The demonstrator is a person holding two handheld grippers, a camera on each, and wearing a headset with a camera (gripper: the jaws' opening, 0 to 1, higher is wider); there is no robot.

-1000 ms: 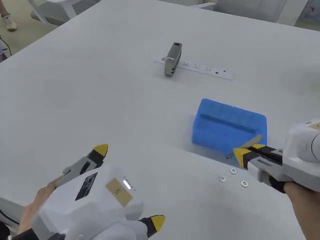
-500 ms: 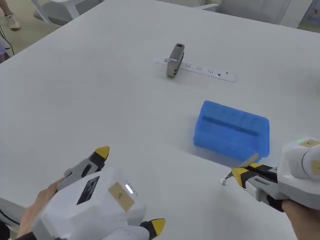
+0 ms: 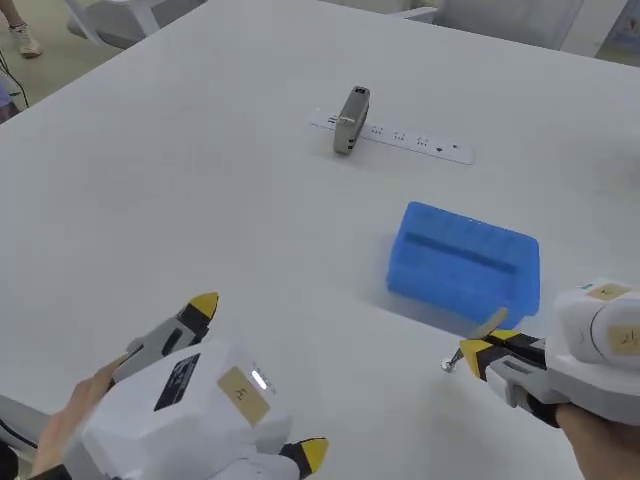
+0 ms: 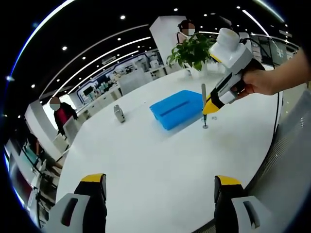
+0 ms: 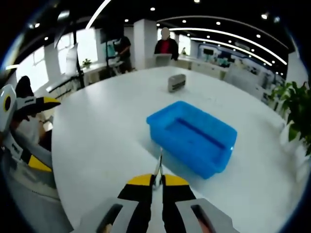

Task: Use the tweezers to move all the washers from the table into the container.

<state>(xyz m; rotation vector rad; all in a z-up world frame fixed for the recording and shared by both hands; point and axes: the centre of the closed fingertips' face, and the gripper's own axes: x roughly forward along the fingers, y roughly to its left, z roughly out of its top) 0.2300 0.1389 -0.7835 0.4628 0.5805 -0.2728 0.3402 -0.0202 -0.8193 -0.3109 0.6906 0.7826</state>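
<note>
While right gripper [image 3: 478, 352] clamps tweezers [image 5: 158, 167] between closed jaws, tips meet washer [image 3: 449, 364] near container [image 3: 465, 262]; washer likely light, slippery, best pinched across rim; left gripper [image 3: 259, 376] wide open, empty.

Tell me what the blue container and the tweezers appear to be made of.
Container: likely plastic. It is blue and slightly translucent, with glossy highlights along its rounded rim.
Tweezers, clamped in the right gripper: probably metal. They look like a thin grey strip with a dull sheen, but they are too slim in these views to be sure.
</note>
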